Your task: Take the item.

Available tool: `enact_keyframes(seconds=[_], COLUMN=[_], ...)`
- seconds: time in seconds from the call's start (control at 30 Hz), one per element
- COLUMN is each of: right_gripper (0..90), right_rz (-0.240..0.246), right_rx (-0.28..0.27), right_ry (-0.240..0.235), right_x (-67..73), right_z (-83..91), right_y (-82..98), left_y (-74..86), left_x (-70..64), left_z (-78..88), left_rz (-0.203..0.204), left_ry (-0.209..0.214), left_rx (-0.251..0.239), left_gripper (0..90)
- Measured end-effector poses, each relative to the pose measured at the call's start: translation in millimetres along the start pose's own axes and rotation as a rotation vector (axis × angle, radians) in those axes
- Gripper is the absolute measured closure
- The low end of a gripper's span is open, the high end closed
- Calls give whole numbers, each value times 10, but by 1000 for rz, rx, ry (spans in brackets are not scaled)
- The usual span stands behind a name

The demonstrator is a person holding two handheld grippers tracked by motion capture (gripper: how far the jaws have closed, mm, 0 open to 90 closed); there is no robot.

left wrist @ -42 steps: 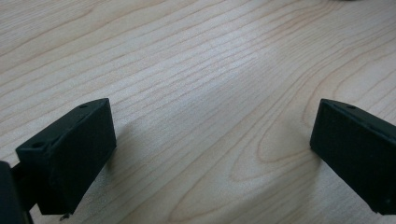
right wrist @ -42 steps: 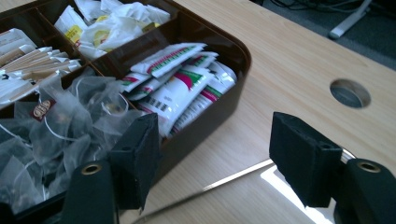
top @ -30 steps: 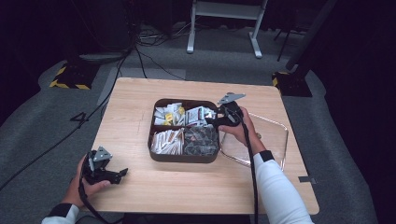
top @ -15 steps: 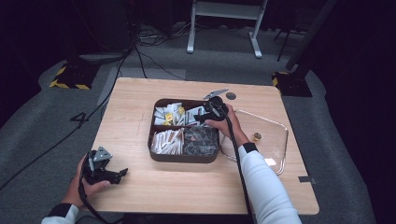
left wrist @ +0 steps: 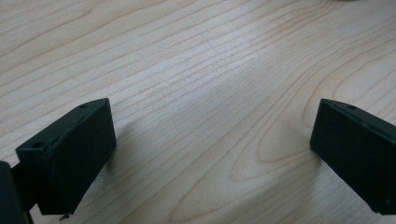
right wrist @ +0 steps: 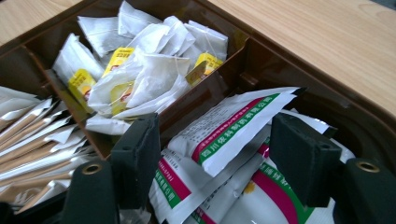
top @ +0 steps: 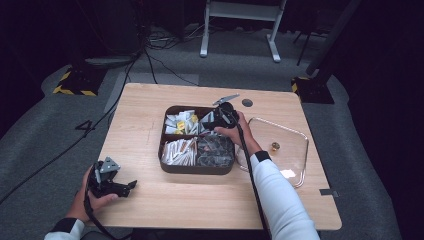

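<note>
The right gripper [right wrist: 215, 158] is reaching into the tray's [top: 197, 169] 1 o'clock compartment, its jaws just closing yet still apart around a red-and-green sachet [right wrist: 229, 133]. Next, I judge, it must pinch and lift. The left gripper [top: 131, 185] rests open on the table [top: 145, 115].

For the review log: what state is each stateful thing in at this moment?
Brown divided tray: uncovered, compartments filled.
Clear lid: off, flat on the table right of the tray.
Right tool: open, jaws just closing, either side of a red-and-green sachet, not pressing it.
Left tool: open, nothing between the jaws, low over bare table.
</note>
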State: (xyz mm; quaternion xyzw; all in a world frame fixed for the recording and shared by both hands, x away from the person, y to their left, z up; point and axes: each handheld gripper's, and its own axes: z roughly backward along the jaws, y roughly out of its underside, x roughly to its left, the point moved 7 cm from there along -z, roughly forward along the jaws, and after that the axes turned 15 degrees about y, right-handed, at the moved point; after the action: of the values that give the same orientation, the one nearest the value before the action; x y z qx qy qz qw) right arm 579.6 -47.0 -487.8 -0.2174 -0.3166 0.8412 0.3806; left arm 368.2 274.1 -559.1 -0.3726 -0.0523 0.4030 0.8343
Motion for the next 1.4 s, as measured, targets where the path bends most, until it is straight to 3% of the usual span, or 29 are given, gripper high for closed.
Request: enact_keyframes(seconds=[0.07, 0.13, 0.2, 0.43, 0.67, 0.9, 1.17, 1.4], right_gripper=[459, 592, 672, 866, 893, 895, 900, 900], right_rz=[8, 1, -8, 57, 80, 71, 82, 107], right_rx=[1, 4, -4, 7, -40, -79, -140, -159], right_ry=[11, 24, -5, -2, -17, -18, -30, -35], right_x=[0, -5, 19, 112, 147, 104, 113, 154], right_z=[-19, -33, -36, -6, 113, 220, 440, 556], right_y=[-21, -45, -68, -108, -100, -125, -206, -238], left_y=[-1, 0, 0, 0, -1, -1, -1, -2], left_x=[1, 0, 2, 0, 3, -1, 0, -2], left_z=[0, 0, 0, 0, 1, -2, -1, -3], left_rz=[-1, 0, -1, 0, -2, 1, 1, 3], left_ry=[-1, 0, -1, 0, -2, 1, 0, 1], left_rx=[0, 0, 0, 0, 0, -1, -1, -3], left_gripper=[5, 5, 5, 5, 5, 5, 5, 5])
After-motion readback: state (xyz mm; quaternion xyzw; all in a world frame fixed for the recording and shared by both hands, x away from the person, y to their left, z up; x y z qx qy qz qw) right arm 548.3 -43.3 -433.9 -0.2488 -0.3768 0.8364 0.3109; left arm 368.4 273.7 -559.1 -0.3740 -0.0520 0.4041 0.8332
